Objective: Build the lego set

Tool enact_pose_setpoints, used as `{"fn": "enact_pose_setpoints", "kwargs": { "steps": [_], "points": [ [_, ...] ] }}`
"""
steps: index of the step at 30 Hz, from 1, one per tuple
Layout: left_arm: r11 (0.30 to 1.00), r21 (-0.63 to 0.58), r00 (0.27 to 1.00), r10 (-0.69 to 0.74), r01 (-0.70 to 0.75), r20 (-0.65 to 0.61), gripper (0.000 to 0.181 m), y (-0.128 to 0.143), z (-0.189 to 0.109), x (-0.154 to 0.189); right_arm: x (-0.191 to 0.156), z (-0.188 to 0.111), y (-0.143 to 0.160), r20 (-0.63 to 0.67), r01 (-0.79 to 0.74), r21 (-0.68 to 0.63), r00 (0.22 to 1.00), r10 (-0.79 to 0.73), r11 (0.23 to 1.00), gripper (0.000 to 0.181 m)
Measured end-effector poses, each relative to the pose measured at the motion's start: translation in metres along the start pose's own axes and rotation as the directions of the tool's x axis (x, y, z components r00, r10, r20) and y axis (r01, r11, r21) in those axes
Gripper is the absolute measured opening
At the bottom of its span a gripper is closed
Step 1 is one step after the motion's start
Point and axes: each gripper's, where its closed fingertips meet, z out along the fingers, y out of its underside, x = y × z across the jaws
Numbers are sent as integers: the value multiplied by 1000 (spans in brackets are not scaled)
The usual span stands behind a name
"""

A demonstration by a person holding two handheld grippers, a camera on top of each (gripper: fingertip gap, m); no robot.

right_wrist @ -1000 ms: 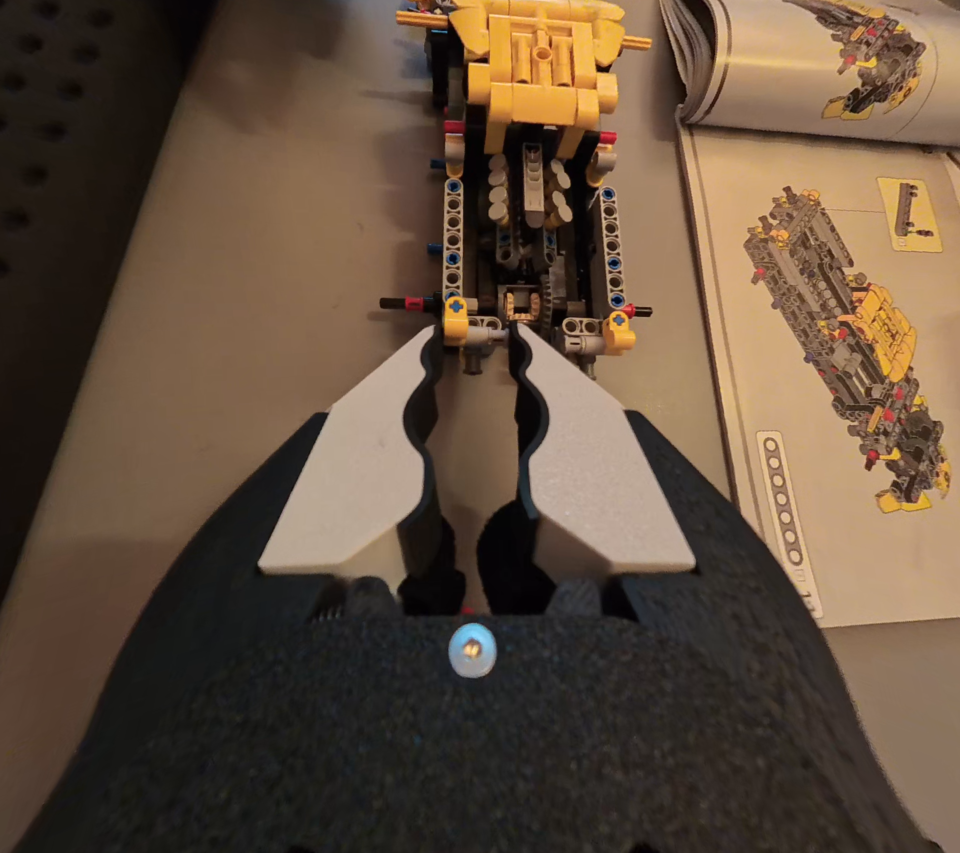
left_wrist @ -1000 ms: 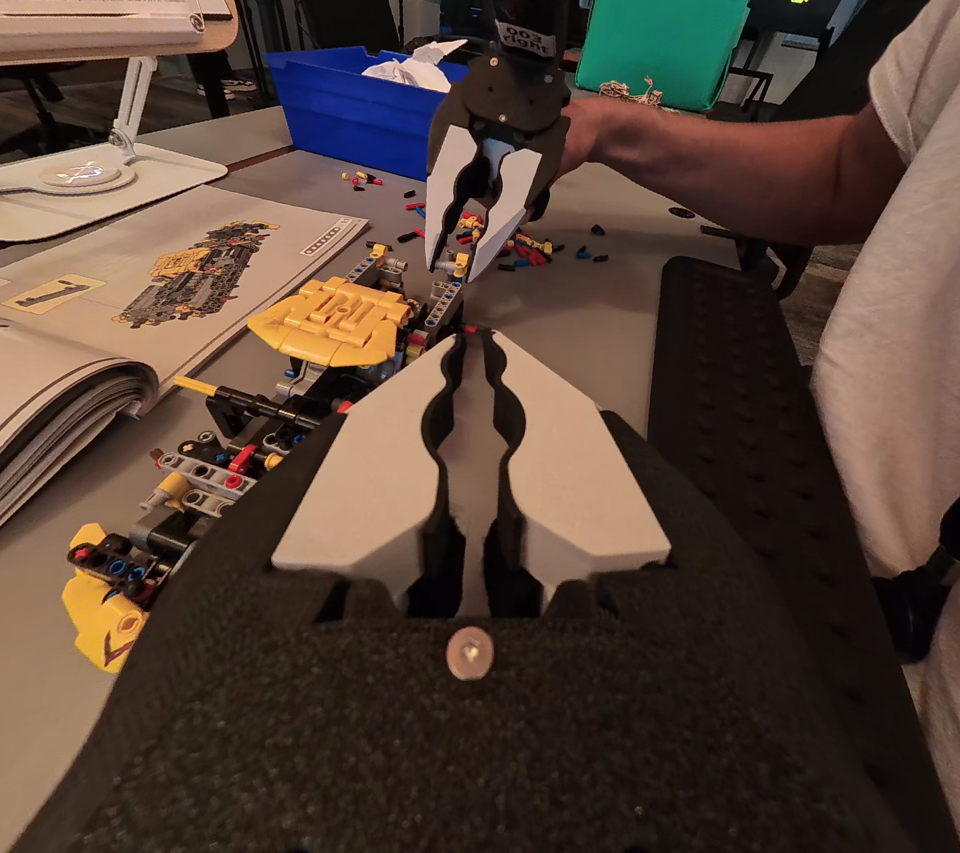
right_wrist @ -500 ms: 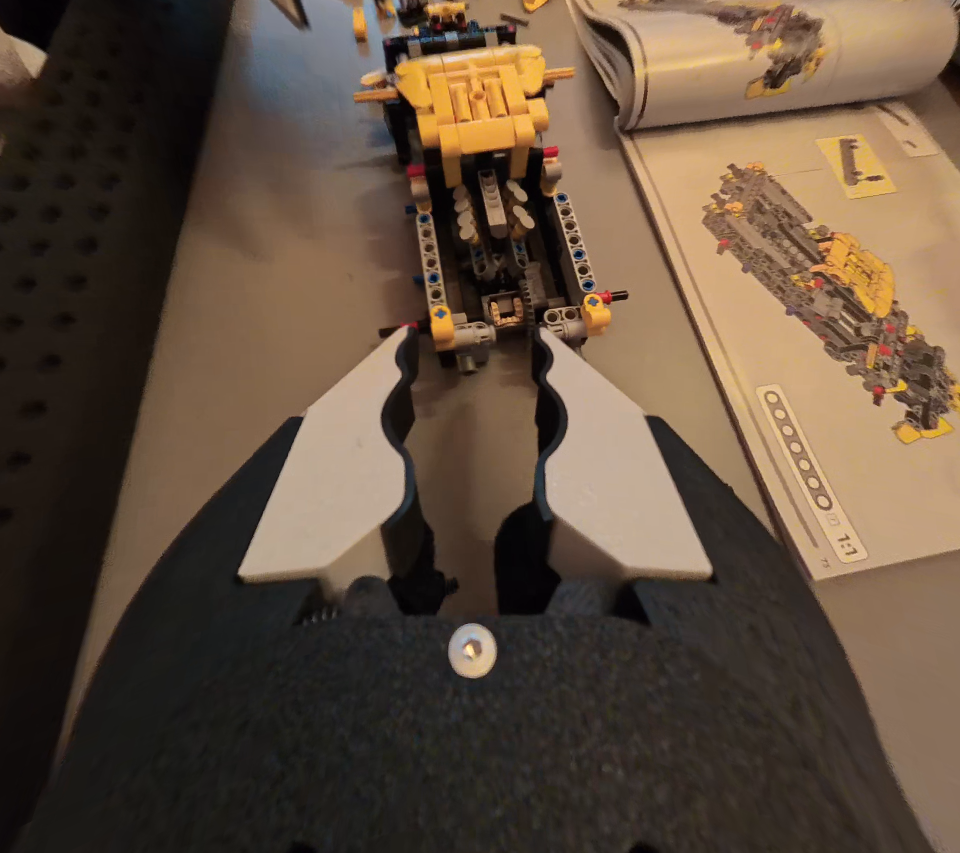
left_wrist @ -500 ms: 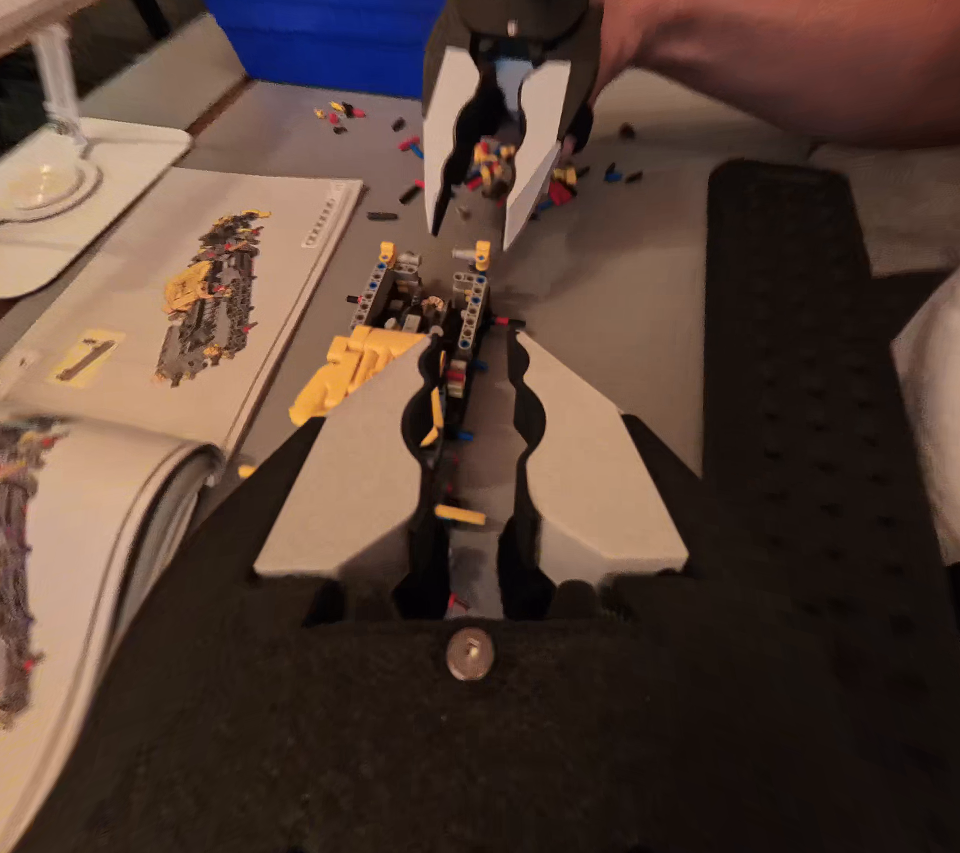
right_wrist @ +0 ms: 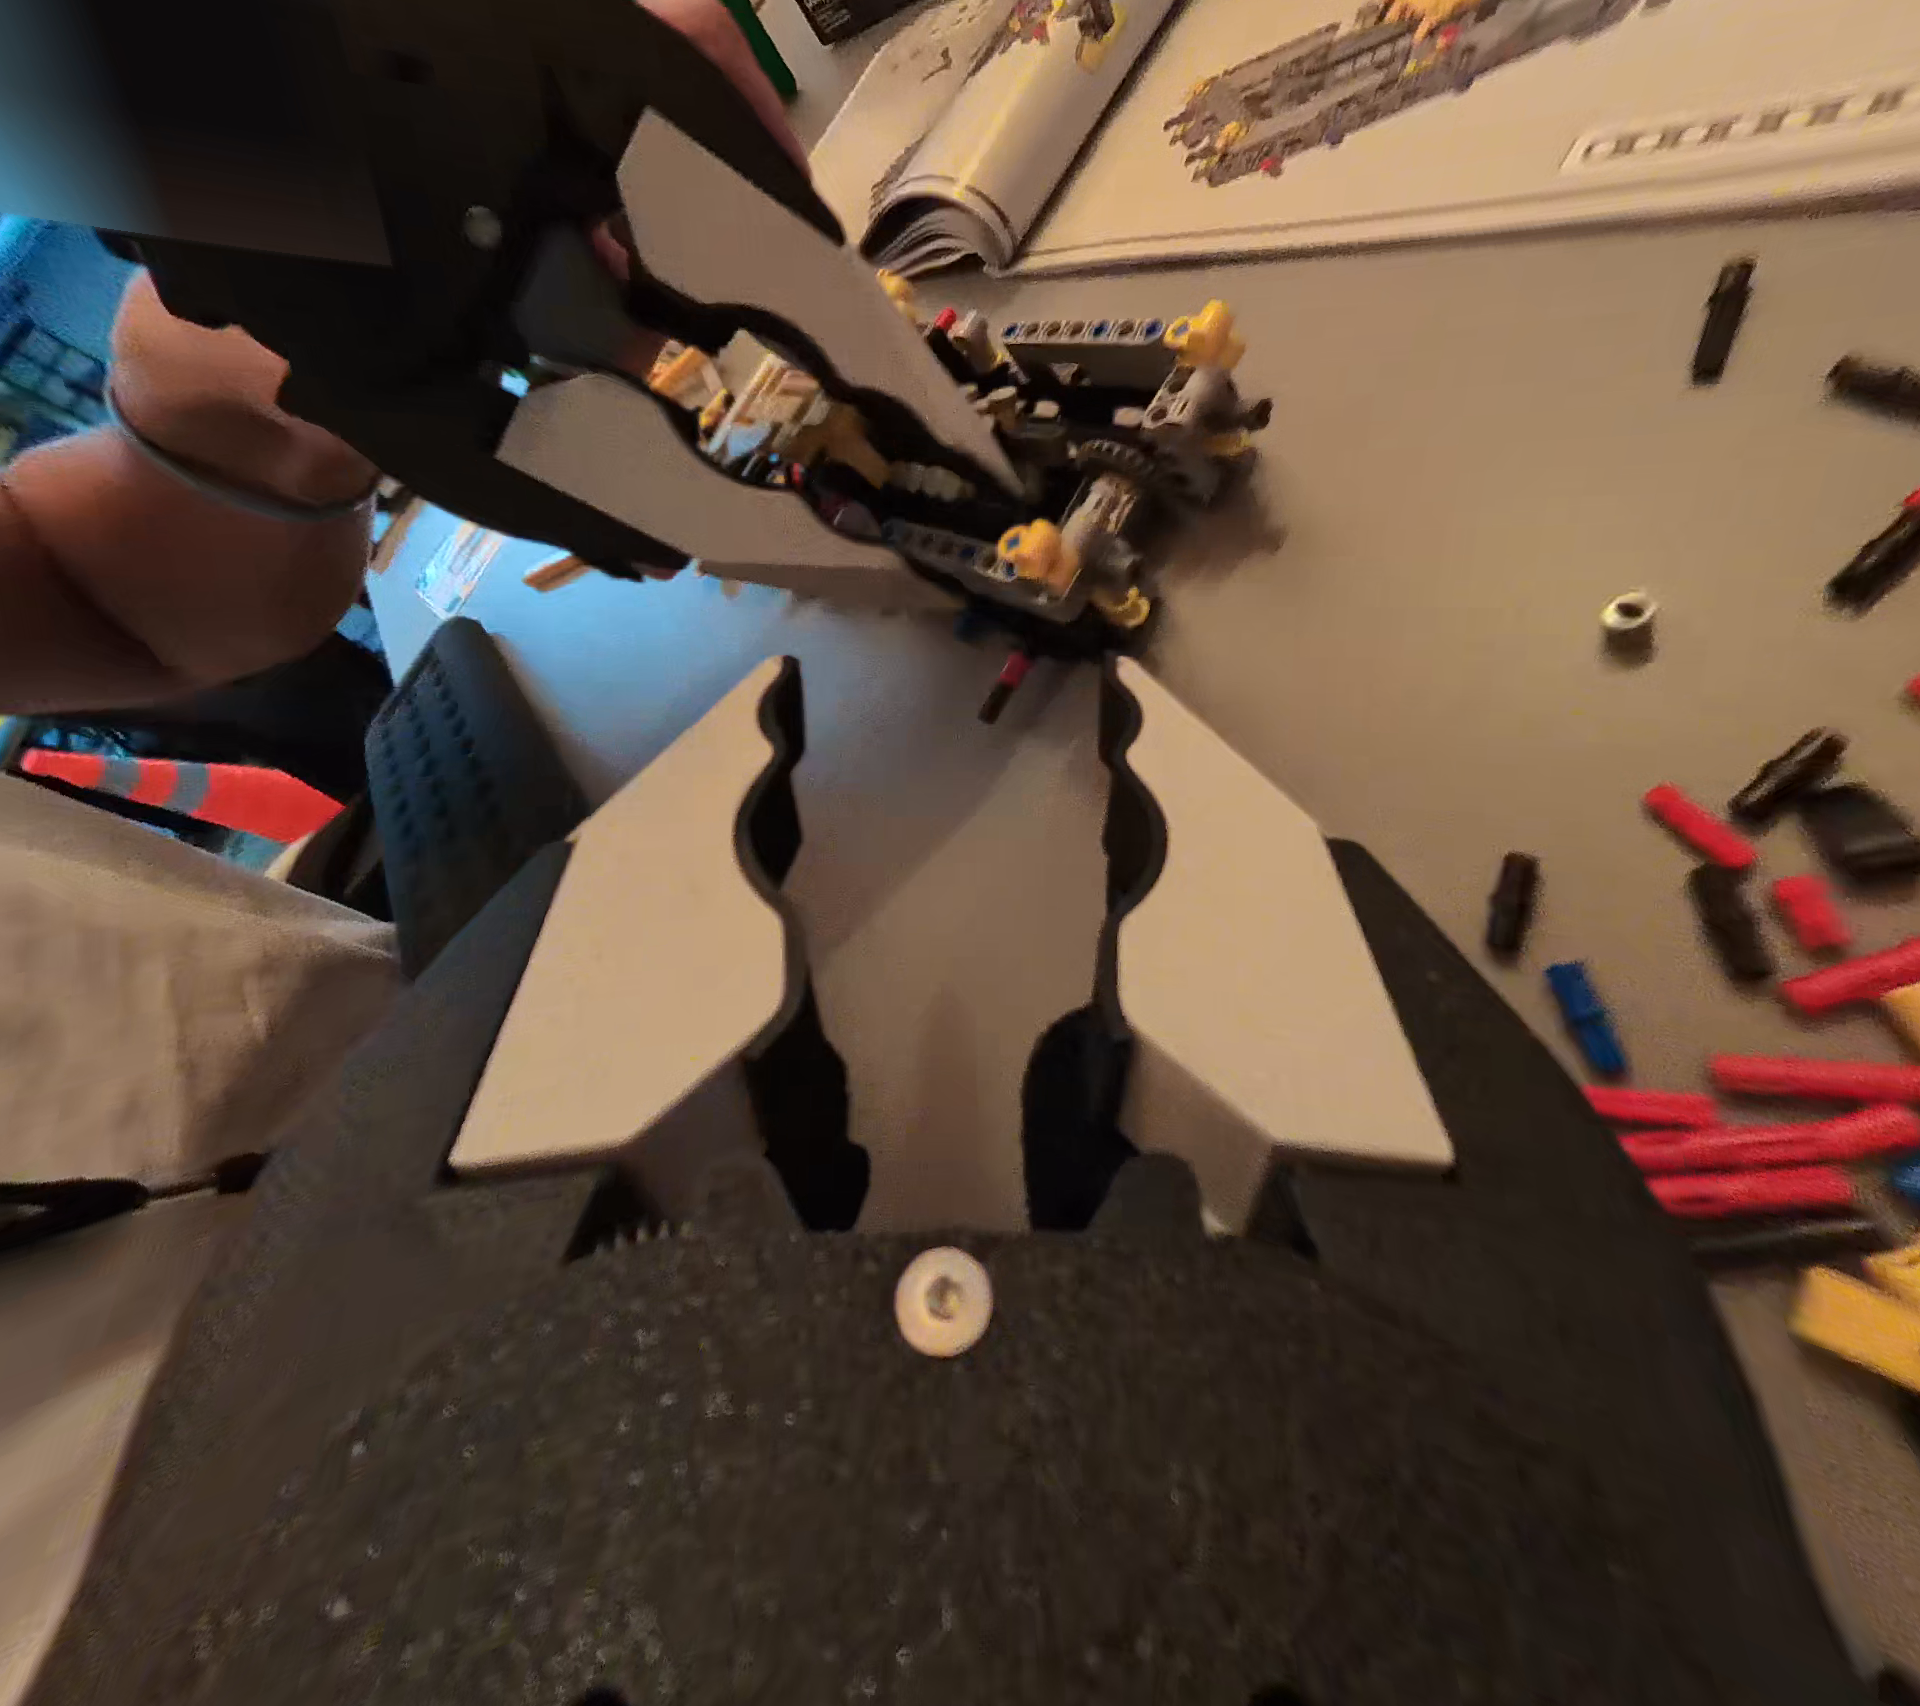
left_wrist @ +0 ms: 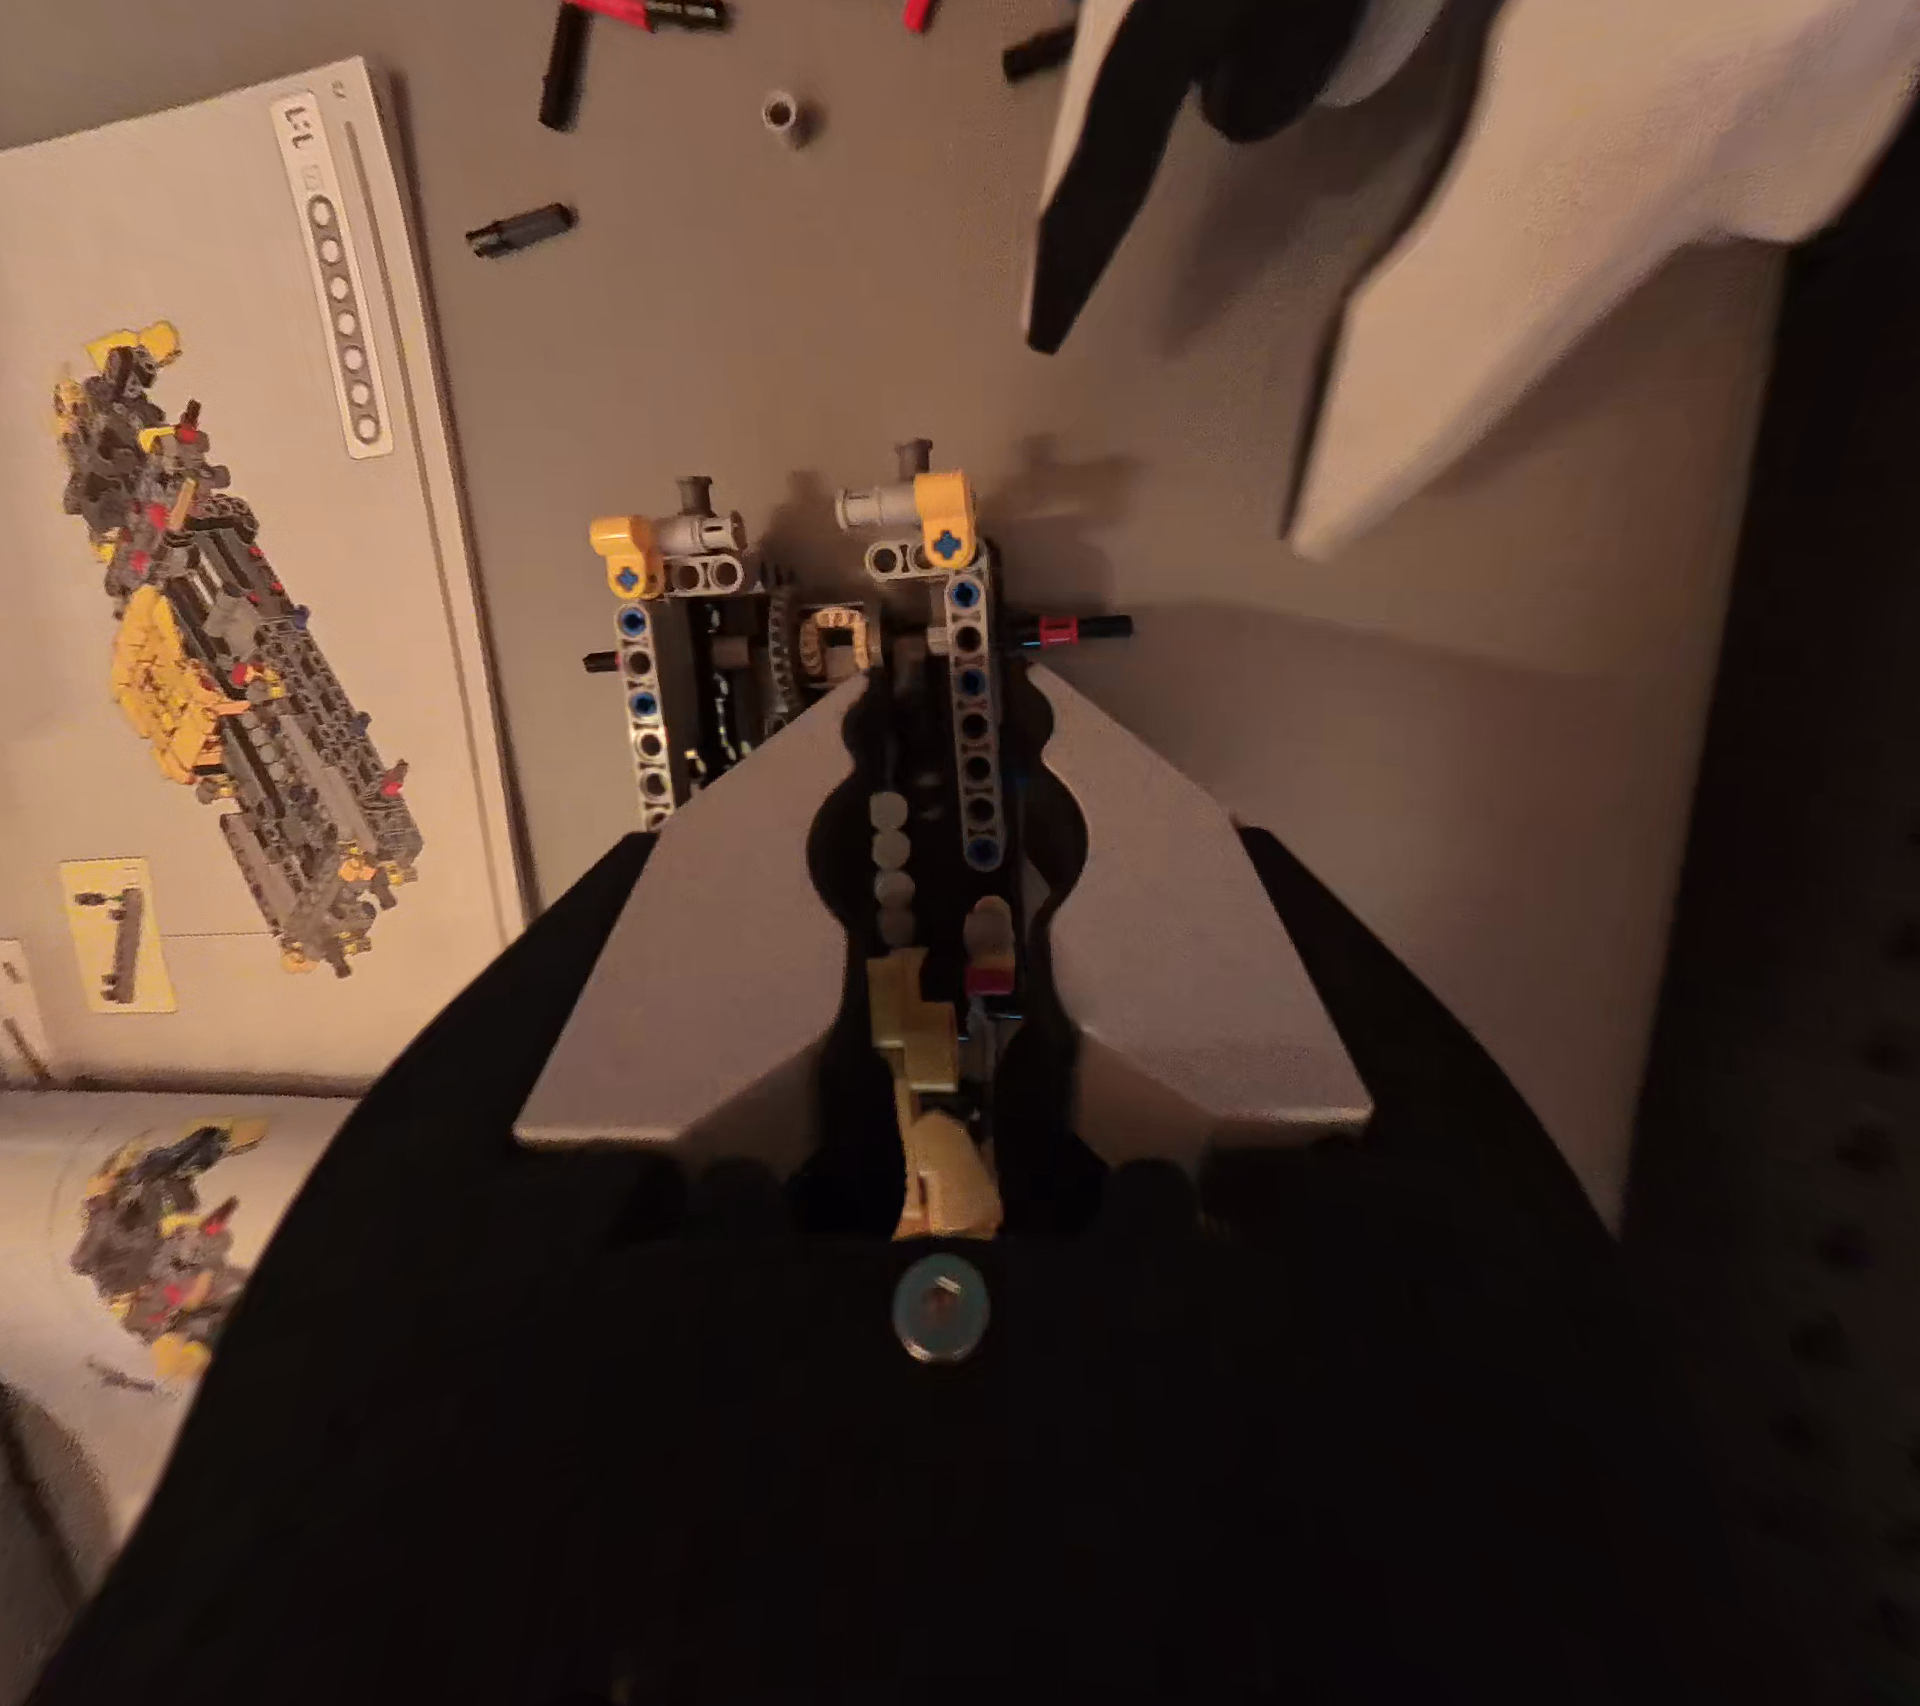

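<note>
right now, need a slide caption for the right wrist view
Left gripper straddles the half-built lego model while the open right gripper hovers beside it.

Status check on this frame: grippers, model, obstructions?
Left gripper astride the lego model, not visibly clamped. Right gripper open, empty, just short of model. Loose pins beside it; path clear.

Yellow-black-grey model [left_wrist: 940, 721]; red, black loose pins [right_wrist: 1756, 1137]; grey table [left_wrist: 1299, 773].

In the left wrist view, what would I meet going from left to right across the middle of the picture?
Instruction booklet → lego model, between the left gripper's fingers → red and black pin sticking out of the model's side → right gripper's fingers, apart → dark mat.
</note>
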Motion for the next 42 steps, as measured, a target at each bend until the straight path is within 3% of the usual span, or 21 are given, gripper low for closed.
{"fn": "enact_pose_setpoints", "kwargs": {
  "steps": [7, 11, 17, 23, 27, 32, 36, 38, 42],
  "points": [
    [995, -99, 998, -26, 20, -57, 18, -3, -2, 1, 3, 8, 15, -27, -86, -30, 996, 85, 996, 84],
    [993, -105, 990, -69, 56, -127, 20, -7, -5, 10, -2, 8, 14, 2, -71, -24, 997, 71, 997, 83],
    [982, -188, 999, -27, 20, -38, 20, 4, 11, 2, -5, 5, 13, 28, -76, -13, 997, 77, 997, 80],
    [979, -199, 996, -57, 42, -70, 7, 6, 9, 6, 0, 9, 12, -12, -91, -6, 996, 91, 996, 85],
    [983, -65, 984, -176, 174, -34, 7, -5, -18, -14, -4, 23, 3, -35, -124, 41, 992, 125, 992, 94],
    [928, 188, 946, -324, 321, -13, 7, -19, -70, -38, -26, 50, -42, -18, -108, 235, 993, 115, 966, 92],
    [844, 372, 907, -421, 387, 13, 7, -22, -106, -50, -47, 60, -89, -105, 39, 403, 995, 4, 914, 74],
    [798, 455, 889, -457, 395, 29, 7, -21, -124, -53, -60, 69, -101, -133, 92, 417, 990, -39, 904, 72],
    [699, 591, 872, -488, 402, -15, 6, -22, -155, -46, -85, 73, -120, -195, 171, 479, 977, -86, 861, 51]
  ]
}}
